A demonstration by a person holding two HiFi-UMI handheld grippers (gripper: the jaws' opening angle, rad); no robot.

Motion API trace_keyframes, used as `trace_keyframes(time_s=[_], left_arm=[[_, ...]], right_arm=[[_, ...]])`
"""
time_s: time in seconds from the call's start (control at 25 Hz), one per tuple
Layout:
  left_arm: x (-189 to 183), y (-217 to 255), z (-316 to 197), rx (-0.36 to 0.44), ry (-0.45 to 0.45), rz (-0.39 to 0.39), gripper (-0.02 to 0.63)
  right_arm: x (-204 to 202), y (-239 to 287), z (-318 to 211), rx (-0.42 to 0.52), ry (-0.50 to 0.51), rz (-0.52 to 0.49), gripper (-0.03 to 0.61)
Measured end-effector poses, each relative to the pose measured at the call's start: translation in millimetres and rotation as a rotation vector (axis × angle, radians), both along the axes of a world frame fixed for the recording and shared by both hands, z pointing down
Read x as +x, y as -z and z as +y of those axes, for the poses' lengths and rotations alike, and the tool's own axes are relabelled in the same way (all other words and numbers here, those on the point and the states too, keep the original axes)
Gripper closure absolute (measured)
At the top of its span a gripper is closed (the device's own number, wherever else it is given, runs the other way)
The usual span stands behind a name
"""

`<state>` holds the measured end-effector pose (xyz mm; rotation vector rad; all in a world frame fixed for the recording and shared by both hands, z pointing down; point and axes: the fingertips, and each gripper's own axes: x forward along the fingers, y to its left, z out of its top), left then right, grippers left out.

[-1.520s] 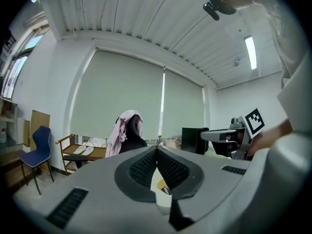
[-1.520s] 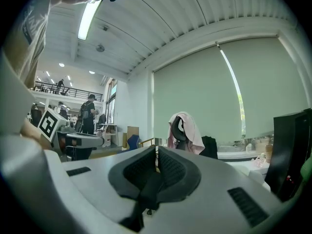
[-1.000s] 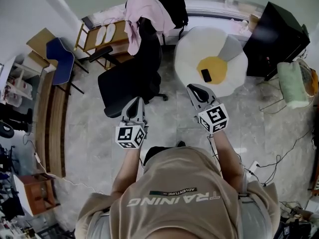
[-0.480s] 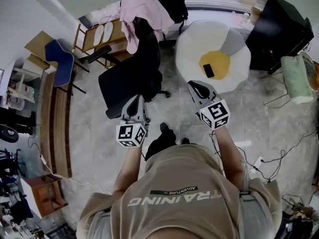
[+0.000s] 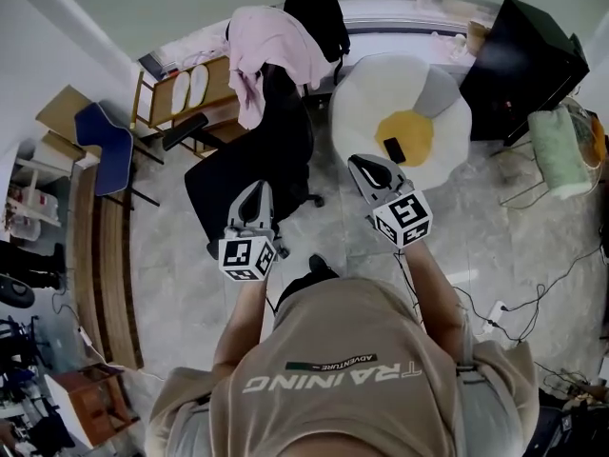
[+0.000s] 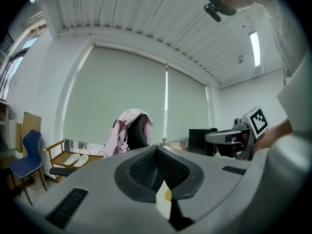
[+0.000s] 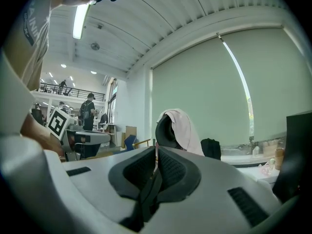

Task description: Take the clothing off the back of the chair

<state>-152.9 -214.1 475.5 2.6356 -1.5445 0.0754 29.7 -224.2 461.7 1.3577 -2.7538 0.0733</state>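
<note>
Both units point level toward the chair, neither touching it. Left hand-held gripper [image 5: 255, 196]: in its own view I read the jaws as closed tip to tip, nothing between the pads. Right hand-held gripper [image 5: 363, 166]: jaws likewise closed and empty in its own view. The pink clothing [image 5: 269, 49] is draped over the top of the black office chair [image 5: 249, 165], hanging down the backrest on the side away from the person, with a fold trailing toward the chair's left. It lies well ahead of both jaw tips and apart from them. From the left gripper view the clothing [image 6: 124, 130] covers the left half of the backrest. From the right gripper view it [image 7: 186, 127] hangs over the right half. The chair seat sits just in front of the left unit. A white cushion with a yellow centre [image 5: 404, 112] lies on the floor ahead of the right unit, with a dark phone [image 5: 393, 149] on the yellow patch. A black bag [image 5: 320, 17] stands behind the chair, just beside the clothing. A wooden chair [image 5: 162, 89] carrying a pair of white slippers [image 5: 190, 67] is further left.
</note>
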Motion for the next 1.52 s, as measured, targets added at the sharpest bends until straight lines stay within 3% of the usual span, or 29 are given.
trace_keyframes(time_s=[0.44,0.72,1.12,1.52], left_arm=[[-3,3,-65,0.006,-0.100,0.004,0.601],[-11,2,-97,0.004,-0.102,0.007,0.600],[-11,-2,-151,-0.018,-0.008,0.022,0.600],[-26,-6,-195,-0.021,0.111,0.014,0.601]], right_arm=[[-19,-3,-46,-0.012,-0.069,-0.007,0.540],[-19,-4,-76,-0.014,-0.095,-0.018,0.540],[-4,1,-154,-0.003,-0.030,-0.002,0.540],[-18,-2,-208,0.005,0.082,0.025,0.540]])
